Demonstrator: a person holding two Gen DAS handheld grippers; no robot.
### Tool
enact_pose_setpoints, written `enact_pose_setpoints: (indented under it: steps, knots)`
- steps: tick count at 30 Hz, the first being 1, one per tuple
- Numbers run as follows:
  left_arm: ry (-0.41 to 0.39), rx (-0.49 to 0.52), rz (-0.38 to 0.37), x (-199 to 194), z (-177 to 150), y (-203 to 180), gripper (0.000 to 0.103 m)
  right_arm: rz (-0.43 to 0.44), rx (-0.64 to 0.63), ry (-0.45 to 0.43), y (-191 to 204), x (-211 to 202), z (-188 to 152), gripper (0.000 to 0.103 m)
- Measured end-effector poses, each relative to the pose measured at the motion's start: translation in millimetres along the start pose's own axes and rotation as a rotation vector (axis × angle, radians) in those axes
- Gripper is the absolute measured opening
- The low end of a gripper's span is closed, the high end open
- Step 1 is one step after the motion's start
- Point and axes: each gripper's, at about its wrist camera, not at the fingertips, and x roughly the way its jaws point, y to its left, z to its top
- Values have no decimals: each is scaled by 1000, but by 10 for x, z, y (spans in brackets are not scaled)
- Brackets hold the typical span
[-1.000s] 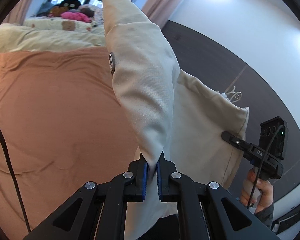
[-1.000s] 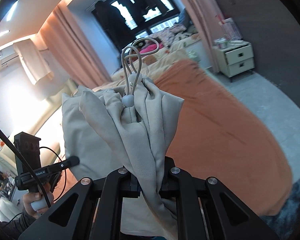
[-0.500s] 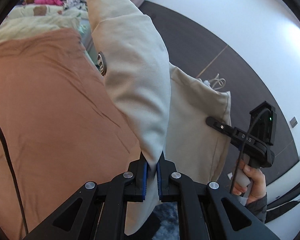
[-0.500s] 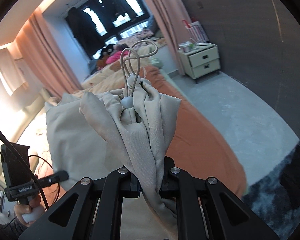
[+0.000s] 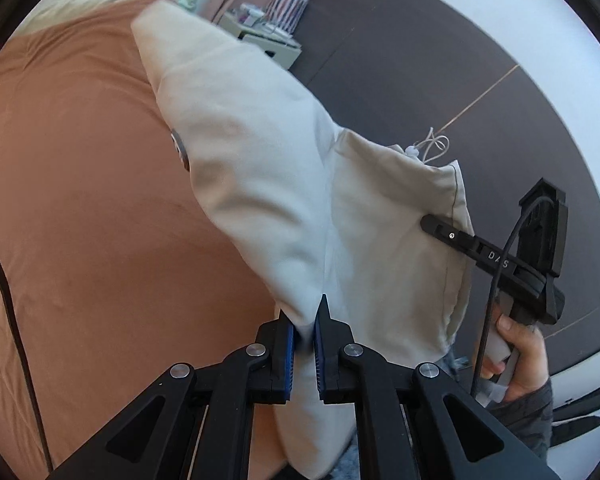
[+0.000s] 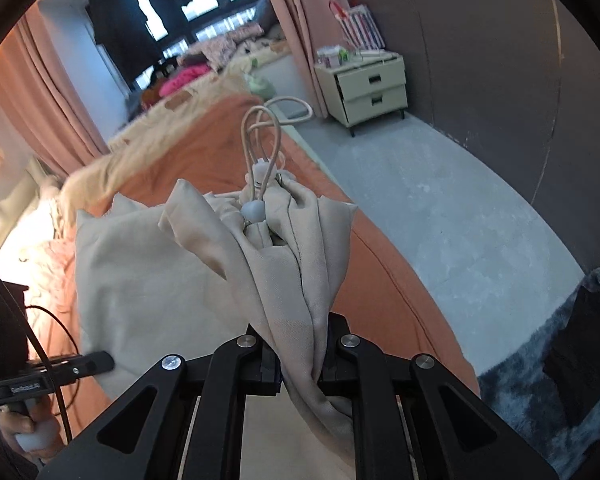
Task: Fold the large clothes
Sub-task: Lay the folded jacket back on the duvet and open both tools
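A large cream garment hangs stretched in the air between both grippers, above an orange bed. My left gripper is shut on one fold of it. My right gripper is shut on a bunched part of the garment with an elastic drawcord and toggle sticking up. The right gripper also shows in the left wrist view, pinching the garment's far edge. The left gripper shows in the right wrist view at the lower left.
The orange bed runs below, with a cream blanket and piled clothes at its head. A cream nightstand stands by the dark wall. Grey floor lies to the right, with a dark fluffy rug.
Both grippers have swung with the garment toward the foot of the bed and tilted down; the nightstand and floor have come into view. Both grips are unchanged.
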Motion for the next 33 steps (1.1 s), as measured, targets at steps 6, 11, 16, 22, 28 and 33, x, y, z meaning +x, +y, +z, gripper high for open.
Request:
enact_pose_setpoints:
  steps: [6,11,16,22,28,33]
  knots:
    - [44,-34,57,283,74,355,13,-36,0,71,107,493,233,8]
    - [119,-52,128,532,114,724,18,-135,33,165,49,1135,448,12]
    - [83,-107,137,416,156,1020,25,-280,132,214,-94,1388,608,43]
    - [96,-69,135,328,10,964,31,-383,240,72,-207,626,672,53]
    - [126,-22,107,496,-44,858,31,-335,331,17,-397,-410,45,53]
    - [141,-9,88,540,-86,795,31,-317,430,-11,-573,-1001,-591,53]
